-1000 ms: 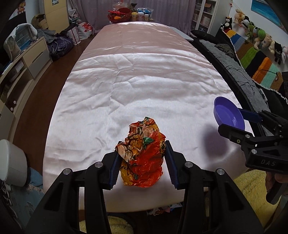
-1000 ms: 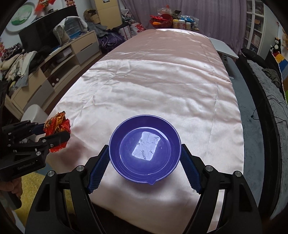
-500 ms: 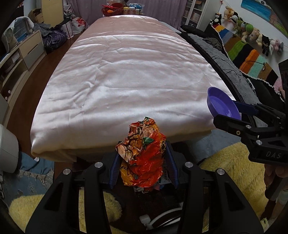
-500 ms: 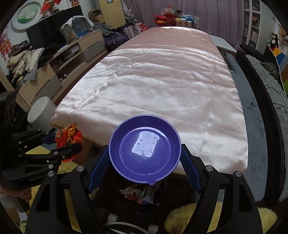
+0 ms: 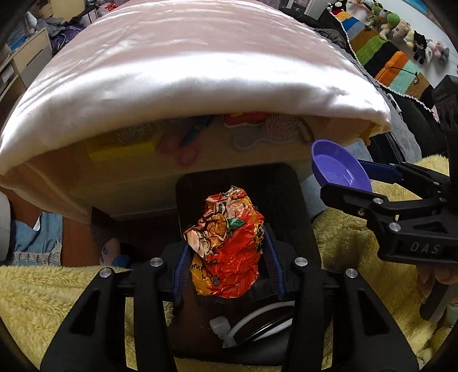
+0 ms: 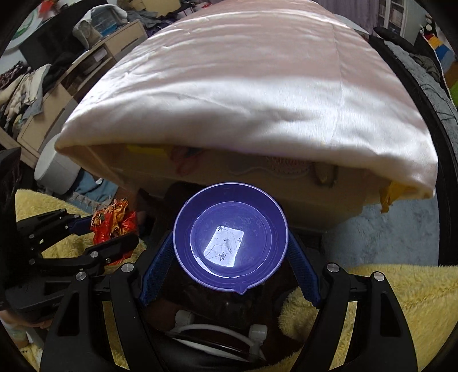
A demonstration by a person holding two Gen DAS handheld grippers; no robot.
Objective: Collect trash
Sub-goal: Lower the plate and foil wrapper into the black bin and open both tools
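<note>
Gripping a crumpled orange wrapper in our left gripper and a purple bowl in our right gripper, both fingers clenched, we see the pink-draped surface at twelve o'clock

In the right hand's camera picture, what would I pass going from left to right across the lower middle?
Left claw → crumpled wrapper → purple bowl in the right claw → yellow blanket.

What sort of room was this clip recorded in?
Probably a lived-in bedroom or playroom: a long table under a pink satin cloth, stuffed toys along a striped blanket, and clothes heaped on a low cabinet.
</note>
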